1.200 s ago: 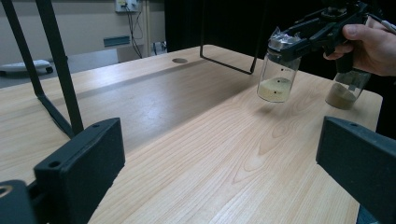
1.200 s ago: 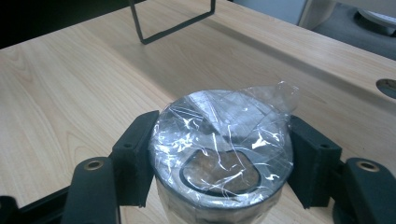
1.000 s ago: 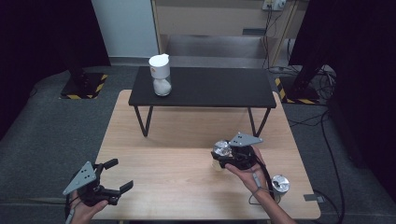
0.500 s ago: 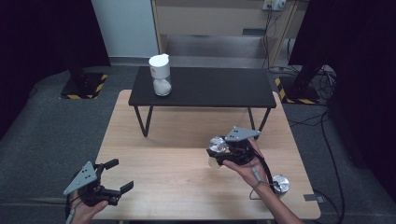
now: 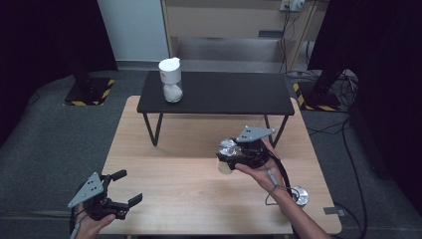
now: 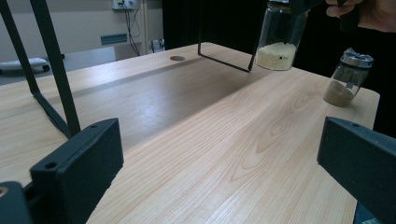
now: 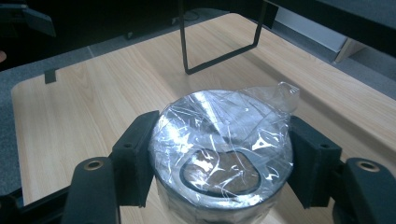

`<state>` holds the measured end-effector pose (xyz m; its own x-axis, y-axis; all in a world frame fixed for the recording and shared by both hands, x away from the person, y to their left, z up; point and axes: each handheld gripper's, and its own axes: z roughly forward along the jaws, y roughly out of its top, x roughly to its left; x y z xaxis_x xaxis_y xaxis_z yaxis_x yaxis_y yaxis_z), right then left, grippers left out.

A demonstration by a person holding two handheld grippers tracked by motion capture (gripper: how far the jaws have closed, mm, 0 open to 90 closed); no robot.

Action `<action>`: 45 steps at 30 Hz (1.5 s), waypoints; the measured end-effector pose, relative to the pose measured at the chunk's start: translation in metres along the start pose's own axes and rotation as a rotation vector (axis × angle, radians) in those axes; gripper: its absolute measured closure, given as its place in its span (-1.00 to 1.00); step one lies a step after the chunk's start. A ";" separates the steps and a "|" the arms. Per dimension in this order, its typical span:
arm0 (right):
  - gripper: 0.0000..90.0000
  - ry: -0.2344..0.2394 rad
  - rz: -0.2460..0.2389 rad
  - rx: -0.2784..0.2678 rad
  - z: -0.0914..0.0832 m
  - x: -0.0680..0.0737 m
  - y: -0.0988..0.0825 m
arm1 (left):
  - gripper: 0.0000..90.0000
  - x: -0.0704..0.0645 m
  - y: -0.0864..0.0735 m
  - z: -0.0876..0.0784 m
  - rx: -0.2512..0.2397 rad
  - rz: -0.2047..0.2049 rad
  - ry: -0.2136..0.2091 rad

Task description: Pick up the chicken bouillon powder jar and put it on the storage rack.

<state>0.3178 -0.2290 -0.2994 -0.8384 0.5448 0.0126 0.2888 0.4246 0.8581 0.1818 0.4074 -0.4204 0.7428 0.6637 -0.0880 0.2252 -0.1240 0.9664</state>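
The right gripper [image 5: 230, 158], right of centre in the high view, has its jaws closed around the top of a glass shaker jar [image 5: 226, 155] of pale granules, whose lid is wrapped in crinkled plastic film [image 7: 224, 135]. In the left gripper view the jar [image 6: 279, 35] hangs at the upper right, clear of the wooden table [image 5: 189, 199].

The likeliest trouble is a slip: the pads press on slick film over a round lid, so the jar could twist or slide out and drop onto the table, probably spilling or cracking. Tilting it could also shift the granules against a loose wrap.

A second shaker jar [image 5: 299, 194] stands at the lower right of the high view, near the person's forearm, and a careless sweep could knock it over.

The black side table [image 5: 219, 94] and the white-capped jar [image 5: 170, 79] on it sit in the upper centre; its metal legs could catch the jar if carried low.

The left gripper [image 5: 124, 196], at the lower left, holds nothing, its jaws wide apart.
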 end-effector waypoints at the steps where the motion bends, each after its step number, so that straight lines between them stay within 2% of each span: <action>1: -0.22 0.002 -0.001 0.001 -0.001 -0.001 0.002 | -1.00 0.000 0.000 0.000 0.002 0.000 0.002; 8: -0.22 0.023 0.006 0.014 -0.005 -0.008 0.021 | -1.00 0.000 0.000 0.000 0.000 -0.003 0.000; 20: -0.22 0.036 -0.015 0.025 -0.014 -0.015 0.060 | -1.00 0.001 0.000 0.001 0.001 -0.004 -0.004; 45: -0.22 0.026 -0.030 0.006 -0.027 -0.024 0.121 | -1.00 0.003 -0.001 0.001 0.001 -0.016 -0.007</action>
<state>0.3603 -0.2098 -0.1817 -0.8586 0.5126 0.0000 0.2655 0.4447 0.8554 0.1845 0.4086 -0.4221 0.7434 0.6604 -0.1056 0.2383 -0.1141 0.9645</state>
